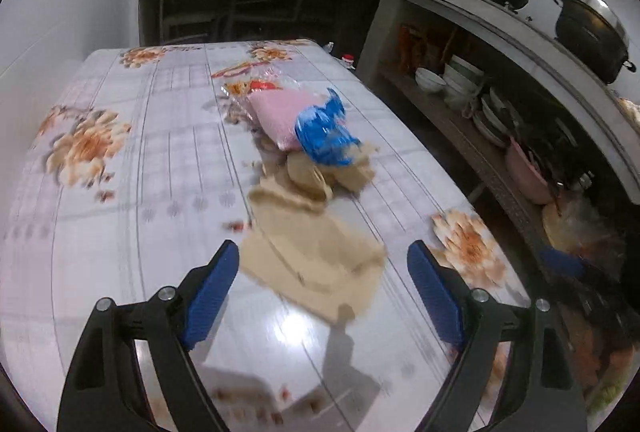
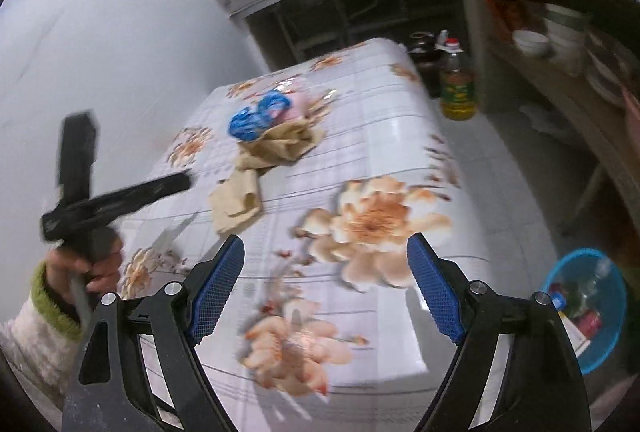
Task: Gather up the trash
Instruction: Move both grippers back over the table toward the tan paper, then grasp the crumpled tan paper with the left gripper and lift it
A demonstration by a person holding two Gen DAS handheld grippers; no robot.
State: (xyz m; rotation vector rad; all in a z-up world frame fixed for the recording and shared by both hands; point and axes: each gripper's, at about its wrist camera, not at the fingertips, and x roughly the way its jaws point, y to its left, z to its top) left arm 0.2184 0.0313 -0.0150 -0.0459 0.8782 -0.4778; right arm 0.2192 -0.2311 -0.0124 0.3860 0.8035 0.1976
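Trash lies in a line on the flowered table (image 1: 120, 216): a flat tan paper piece (image 1: 316, 256) nearest me, crumpled brown paper (image 1: 332, 172) behind it, then a blue plastic bag (image 1: 324, 132) and a pink packet (image 1: 280, 116) in clear wrap. My left gripper (image 1: 323, 272) is open, its fingers on either side of the tan paper, above it. My right gripper (image 2: 325, 272) is open and empty over the table's near end (image 2: 380, 216). The right wrist view also shows the tan paper (image 2: 236, 204), the brown paper (image 2: 280, 144) and the blue bag (image 2: 256, 120).
A blue basket (image 2: 588, 308) holding trash stands on the floor to the right of the table. An oil bottle (image 2: 456, 88) stands on the floor beyond the table. Shelves with bowls (image 1: 460, 80) and pots (image 1: 592, 32) run along the right. The left hand and its gripper (image 2: 92, 200) are at the table's left.
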